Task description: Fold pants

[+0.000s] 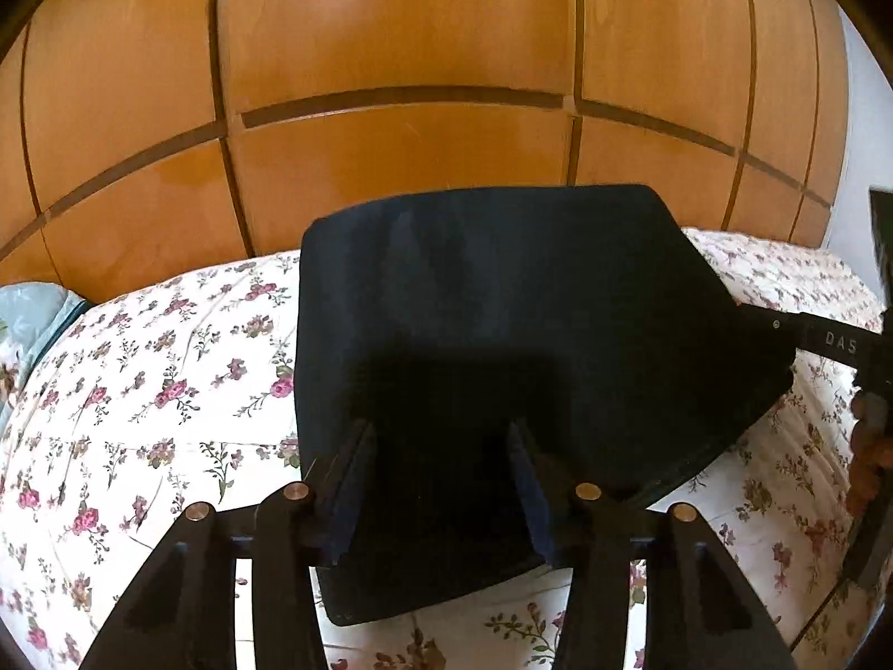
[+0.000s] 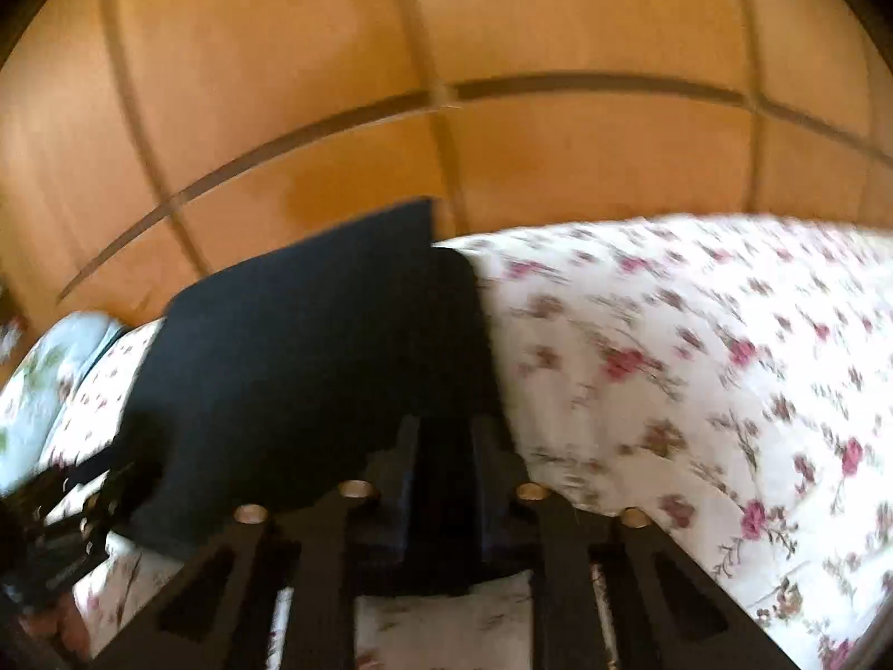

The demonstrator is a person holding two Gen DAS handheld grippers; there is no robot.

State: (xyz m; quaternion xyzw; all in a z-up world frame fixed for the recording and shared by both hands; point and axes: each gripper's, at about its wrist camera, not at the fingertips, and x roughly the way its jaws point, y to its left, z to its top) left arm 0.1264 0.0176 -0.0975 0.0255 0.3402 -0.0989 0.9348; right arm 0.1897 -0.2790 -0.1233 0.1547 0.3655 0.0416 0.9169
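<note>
The dark navy pants (image 1: 491, 307) lie folded into a compact block on the floral bedsheet (image 1: 139, 391). My left gripper (image 1: 441, 430) is over their near edge with its fingers (image 1: 351, 480) spread wide apart; nothing is pinched between them. In the right wrist view the pants (image 2: 312, 363) fill the centre left, blurred by motion. My right gripper (image 2: 446, 435) sits over their right near corner with its fingers (image 2: 404, 474) a moderate gap apart. Whether cloth is held between them is hidden in the dark.
Orange-brown wooden wardrobe doors (image 1: 402, 56) stand right behind the bed. A pale blue floral pillow (image 2: 50, 368) lies at the left end. The right gripper and the hand holding it show at the right edge of the left wrist view (image 1: 859, 363).
</note>
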